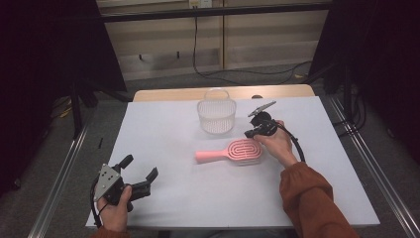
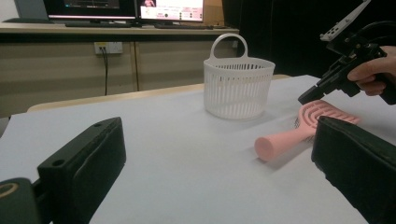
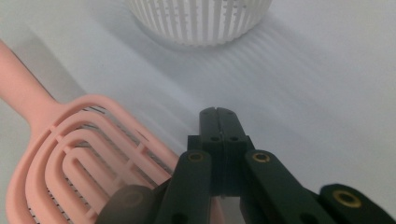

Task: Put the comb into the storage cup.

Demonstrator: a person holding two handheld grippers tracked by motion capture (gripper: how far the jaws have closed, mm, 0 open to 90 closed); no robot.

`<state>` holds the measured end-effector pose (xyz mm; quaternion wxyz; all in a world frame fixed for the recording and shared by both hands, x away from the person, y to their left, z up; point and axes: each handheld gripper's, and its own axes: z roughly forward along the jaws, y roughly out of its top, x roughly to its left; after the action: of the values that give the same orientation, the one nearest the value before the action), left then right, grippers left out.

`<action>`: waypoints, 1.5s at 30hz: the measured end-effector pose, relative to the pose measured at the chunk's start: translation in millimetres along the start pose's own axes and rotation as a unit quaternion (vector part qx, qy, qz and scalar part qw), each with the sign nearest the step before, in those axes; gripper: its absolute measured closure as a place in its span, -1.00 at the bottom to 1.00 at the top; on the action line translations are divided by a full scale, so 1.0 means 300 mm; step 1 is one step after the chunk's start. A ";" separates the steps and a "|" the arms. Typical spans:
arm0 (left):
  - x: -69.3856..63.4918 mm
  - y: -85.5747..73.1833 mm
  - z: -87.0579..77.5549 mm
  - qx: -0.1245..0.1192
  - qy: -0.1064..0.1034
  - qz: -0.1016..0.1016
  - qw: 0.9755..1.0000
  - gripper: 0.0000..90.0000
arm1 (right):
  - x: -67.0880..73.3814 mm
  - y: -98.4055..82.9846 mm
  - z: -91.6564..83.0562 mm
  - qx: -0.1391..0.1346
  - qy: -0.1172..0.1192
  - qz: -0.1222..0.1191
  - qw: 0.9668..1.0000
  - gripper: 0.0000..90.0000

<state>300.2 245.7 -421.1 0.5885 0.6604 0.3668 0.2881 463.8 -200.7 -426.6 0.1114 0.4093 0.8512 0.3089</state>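
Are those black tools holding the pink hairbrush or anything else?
No, nothing is held. The right tool is shut with nothing between its jaws, just beside the pink hairbrush's head. The left tool is open, apart from everything.

So the basket (image 1: 216,117) sits on the desk (image 1: 168,129) toward the far side, about the middle. The hairbrush (image 1: 230,151) lies flat nearer in, just in front of the basket and a bit right, with its handle pointing left and its head to the right. The right claw (image 1: 249,133) hangs over the head end, between brush and basket but off to the right of the basket. The left claw (image 1: 140,167) is way over at the near left corner, well apart from everything else.
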 end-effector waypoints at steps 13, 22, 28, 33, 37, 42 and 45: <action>-0.001 0.000 0.000 -0.001 -0.001 0.000 1.000 -0.93 | 0.001 -0.016 -0.017 -0.004 -0.001 0.002 1.000 1.00; -0.001 0.000 0.000 0.000 0.000 0.001 1.000 -0.93 | 0.004 -0.029 -0.017 -0.003 0.000 0.001 1.000 1.00; 0.001 0.000 -0.001 0.000 0.000 0.001 1.000 -0.93 | 0.006 -0.037 -0.023 -0.005 -0.006 -0.004 1.000 1.00; 0.002 0.000 -0.002 0.001 0.000 0.001 1.000 -0.93 | 0.004 -0.048 -0.030 -0.005 -0.010 -0.005 1.000 1.00; -0.001 0.000 0.000 -0.001 0.000 0.000 1.000 -0.93 | -0.002 -0.060 -0.033 -0.009 -0.008 -0.002 1.000 1.00; 0.001 0.000 -0.002 0.000 0.000 0.001 1.000 -0.93 | 0.004 -0.080 -0.036 -0.008 -0.011 -0.004 1.000 1.00; 0.000 0.000 0.000 -0.001 0.000 -0.001 1.000 -0.93 | 0.006 -0.084 -0.041 -0.010 -0.011 -0.002 1.000 1.00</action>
<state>300.2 245.7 -421.2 0.5890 0.6597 0.3672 0.2883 441.4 -216.7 -432.3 0.1257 0.4099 0.8476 0.3125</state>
